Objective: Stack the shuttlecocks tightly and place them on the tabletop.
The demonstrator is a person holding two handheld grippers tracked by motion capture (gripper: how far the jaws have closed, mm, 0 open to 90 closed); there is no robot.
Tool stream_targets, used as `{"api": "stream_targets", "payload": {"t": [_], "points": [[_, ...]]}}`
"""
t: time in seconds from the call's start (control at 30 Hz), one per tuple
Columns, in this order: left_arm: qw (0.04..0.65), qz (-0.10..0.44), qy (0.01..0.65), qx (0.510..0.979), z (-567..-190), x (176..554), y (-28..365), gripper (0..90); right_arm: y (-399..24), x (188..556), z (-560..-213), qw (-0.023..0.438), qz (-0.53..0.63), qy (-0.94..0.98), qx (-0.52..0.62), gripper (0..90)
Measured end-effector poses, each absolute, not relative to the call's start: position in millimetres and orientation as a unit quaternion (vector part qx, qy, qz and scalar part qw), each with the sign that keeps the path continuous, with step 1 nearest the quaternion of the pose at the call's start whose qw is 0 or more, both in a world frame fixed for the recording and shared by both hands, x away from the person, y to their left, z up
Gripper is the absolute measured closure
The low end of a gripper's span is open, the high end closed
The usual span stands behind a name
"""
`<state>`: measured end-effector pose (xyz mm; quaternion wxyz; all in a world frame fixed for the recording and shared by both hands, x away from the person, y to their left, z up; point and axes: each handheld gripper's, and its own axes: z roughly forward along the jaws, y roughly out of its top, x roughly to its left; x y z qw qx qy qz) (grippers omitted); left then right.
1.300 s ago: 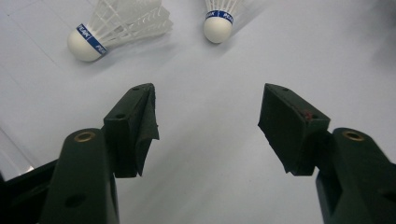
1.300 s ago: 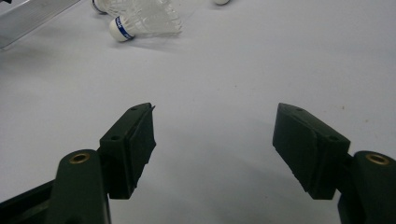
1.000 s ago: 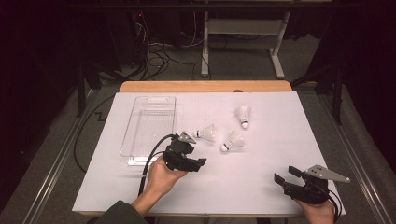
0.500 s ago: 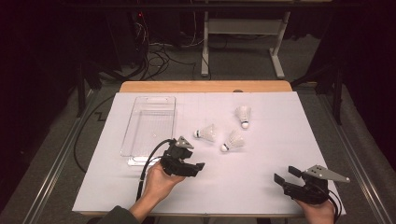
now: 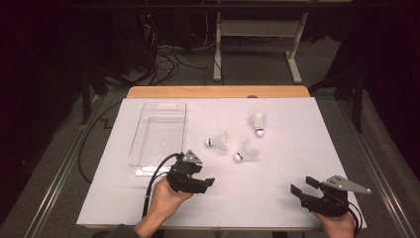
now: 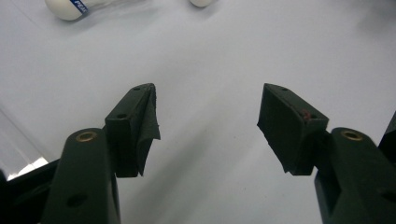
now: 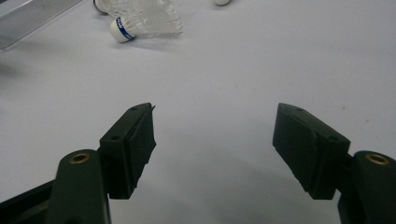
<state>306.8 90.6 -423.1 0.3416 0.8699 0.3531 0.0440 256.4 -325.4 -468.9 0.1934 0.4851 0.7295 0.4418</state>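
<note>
High view: left tongs [image 5: 200,182] withdrawn from shuttlecocks [image 5: 218,142], both tongs agape, empty.

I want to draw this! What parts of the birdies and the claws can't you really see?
- Shuttlecock, left gripper view: the top edge cuts off its feathers.
- Blue band lettering, right gripper view: too small to read.
- Clear tray, high view: the left claw and its cable cover its near corner.
- Right claw, high view: the grey plate hides its body.

The shuttlecock [image 6: 70,8] has a blue band with white letters on its cork, but they are too small to read.
</note>
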Motion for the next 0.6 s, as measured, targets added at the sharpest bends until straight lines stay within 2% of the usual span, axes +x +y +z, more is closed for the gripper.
{"api": "stream_targets", "payload": {"t": [0.6], "points": [[0.347,0.044,0.363,0.864,-428,293,106,38.1,-325,256,-469,0.194,0.442,0.729,0.485,30.1]]}}
